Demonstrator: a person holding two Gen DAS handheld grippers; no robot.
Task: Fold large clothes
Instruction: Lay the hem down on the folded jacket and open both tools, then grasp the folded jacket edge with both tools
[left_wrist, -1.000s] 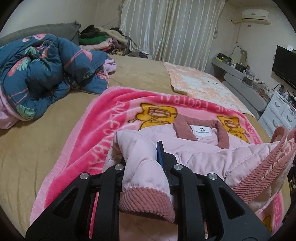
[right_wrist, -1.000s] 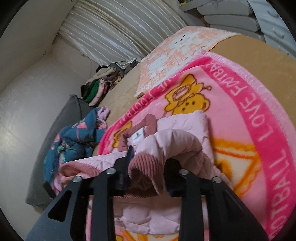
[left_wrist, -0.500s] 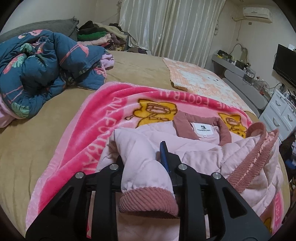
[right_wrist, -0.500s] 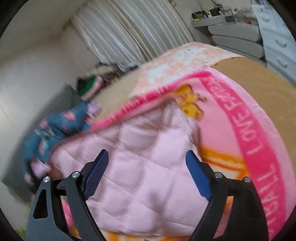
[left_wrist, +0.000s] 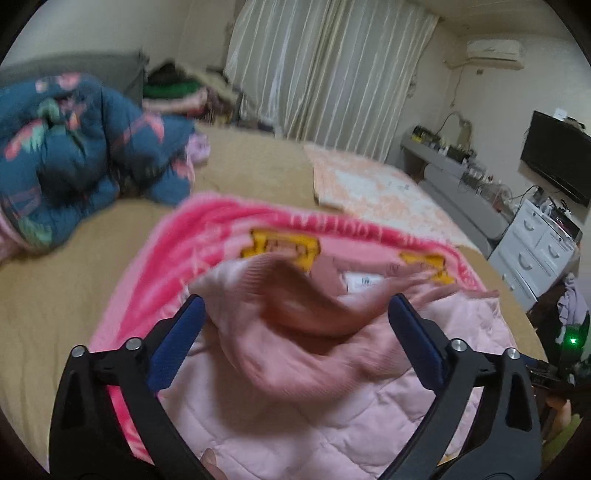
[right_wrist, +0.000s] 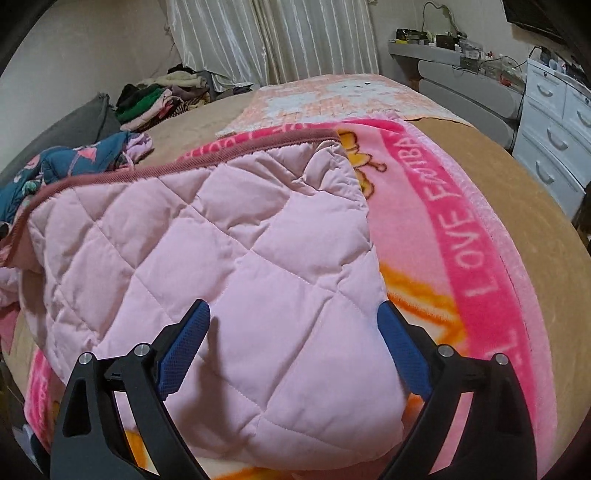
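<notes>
A pale pink quilted jacket (right_wrist: 229, 266) with dusty-rose ribbed trim lies on a bright pink cartoon blanket (right_wrist: 476, 258) on the bed. In the left wrist view its sleeve (left_wrist: 295, 317) is blurred, falling across the jacket body (left_wrist: 314, 417) just beyond the jaws. My left gripper (left_wrist: 295, 314) is open and holds nothing. My right gripper (right_wrist: 293, 321) is open over the folded jacket's near edge, empty. The collar label (left_wrist: 364, 284) shows behind the sleeve.
A rumpled dark blue floral quilt (left_wrist: 74, 147) lies at the left of the tan bed (left_wrist: 55, 295). A peach patterned blanket (right_wrist: 332, 99) and a clothes pile (right_wrist: 155, 99) lie farther back. White drawers (right_wrist: 554, 122) and a TV (left_wrist: 557, 155) stand to the right.
Both grippers have let go of the jacket sleeves and opened, the right one first. The left sleeve is dropping onto the jacket. The right sleeve now lies folded across the jacket.
</notes>
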